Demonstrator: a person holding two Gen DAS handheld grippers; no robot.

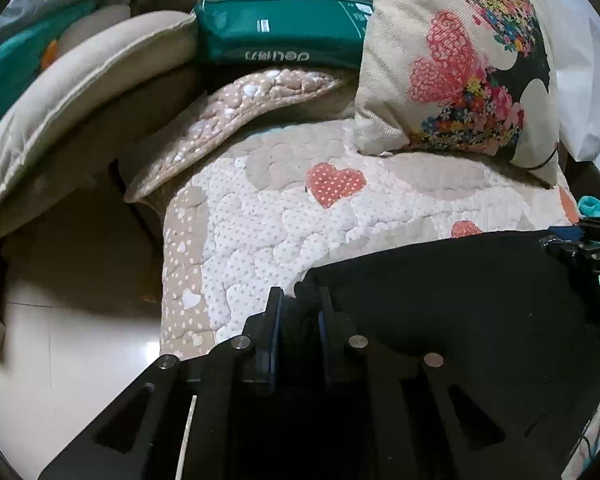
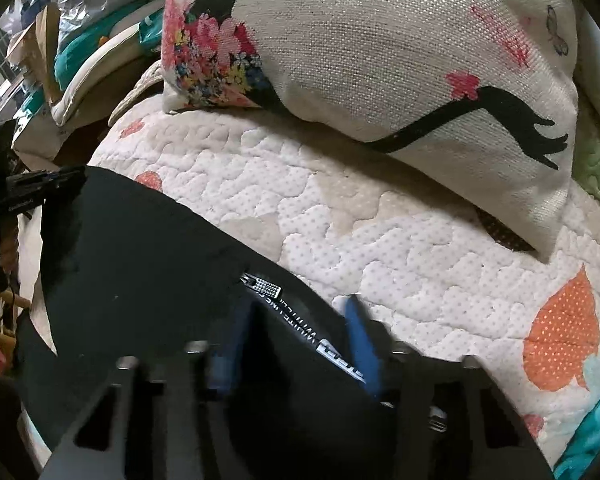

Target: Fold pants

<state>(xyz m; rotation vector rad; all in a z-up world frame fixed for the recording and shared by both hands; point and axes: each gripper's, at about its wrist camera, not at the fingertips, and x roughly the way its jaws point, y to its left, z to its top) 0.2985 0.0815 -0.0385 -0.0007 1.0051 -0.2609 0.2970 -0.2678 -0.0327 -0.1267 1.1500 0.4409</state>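
Note:
The black pants (image 1: pixel 452 292) lie across a quilted heart-print cover (image 1: pixel 284 216) on a sofa seat. My left gripper (image 1: pixel 300 312) is shut on a bunched corner of the pants at their left end. My right gripper (image 2: pixel 300 320) is shut on the pants (image 2: pixel 148 248) at their right end, beside a silver zipper pull (image 2: pixel 262 285) and a white printed label. The right gripper also shows at the right edge of the left wrist view (image 1: pixel 584 246), and the left gripper at the left edge of the right wrist view (image 2: pixel 36 188). The pants stretch between the two grippers.
A printed cushion (image 1: pixel 460 80) leans at the back of the seat, and also shows in the right wrist view (image 2: pixel 400 60). A green package (image 1: pixel 280 36) and beige cushions (image 1: pixel 80 112) lie at the back left. The tiled floor (image 1: pixel 68 352) is to the left.

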